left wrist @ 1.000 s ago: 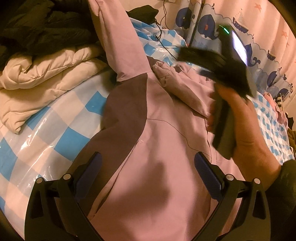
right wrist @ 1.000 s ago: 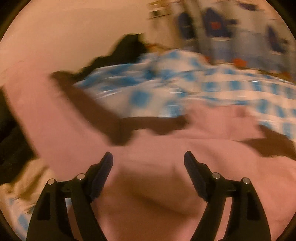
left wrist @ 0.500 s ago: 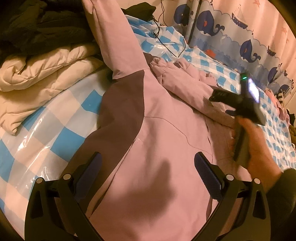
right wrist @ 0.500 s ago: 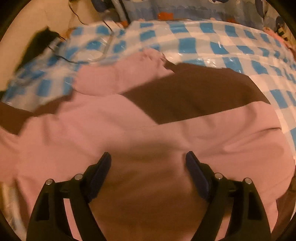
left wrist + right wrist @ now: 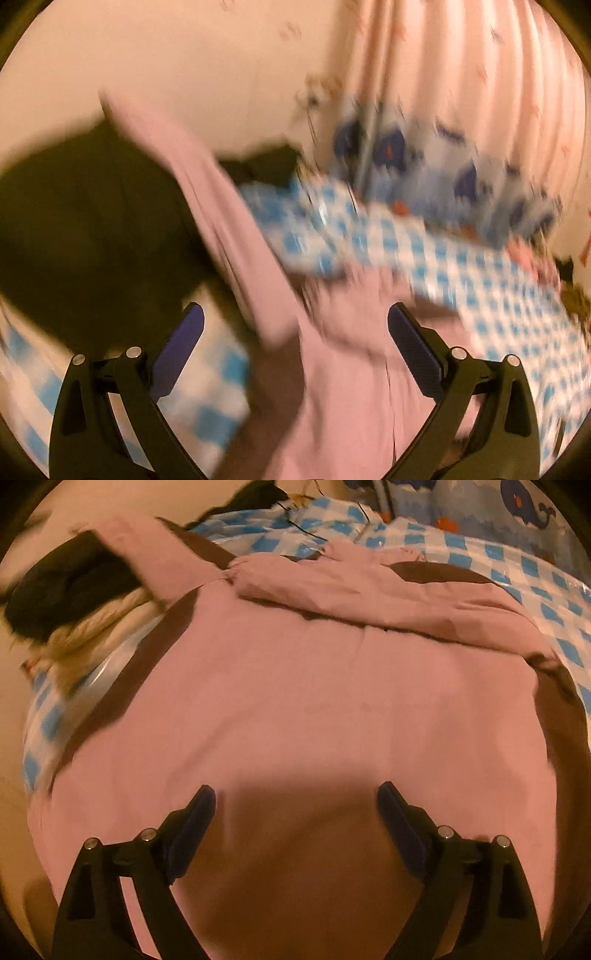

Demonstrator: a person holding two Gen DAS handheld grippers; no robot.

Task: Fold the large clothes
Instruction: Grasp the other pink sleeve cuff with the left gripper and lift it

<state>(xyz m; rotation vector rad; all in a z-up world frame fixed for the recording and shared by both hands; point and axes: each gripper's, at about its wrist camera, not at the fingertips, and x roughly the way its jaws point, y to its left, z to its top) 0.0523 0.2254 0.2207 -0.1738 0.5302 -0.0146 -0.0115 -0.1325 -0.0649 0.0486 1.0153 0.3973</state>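
A large pink jacket with brown panels (image 5: pixel 295 701) lies spread on a blue-and-white checked sheet (image 5: pixel 535 568). One sleeve (image 5: pixel 369 590) is folded across its top; the other sleeve (image 5: pixel 155 554) stretches up to the left. My right gripper (image 5: pixel 295 805) is open and empty, hovering over the jacket's body. The left wrist view is blurred: the left gripper (image 5: pixel 295 325) is open and empty above the outstretched sleeve (image 5: pixel 229 236) and the jacket's shoulder (image 5: pixel 351 369).
A pile of dark clothing (image 5: pixel 70 587) and a cream quilt (image 5: pixel 96 627) lies left of the jacket. The dark pile (image 5: pixel 92 229) also shows in the left wrist view. A whale-print curtain (image 5: pixel 517 506) hangs behind the bed. A black cable (image 5: pixel 295 520) lies on the sheet.
The left gripper has swung up and towards the outstretched sleeve; its view is now blurred and the right hand has left it. The right gripper has pulled back, showing more of the jacket.
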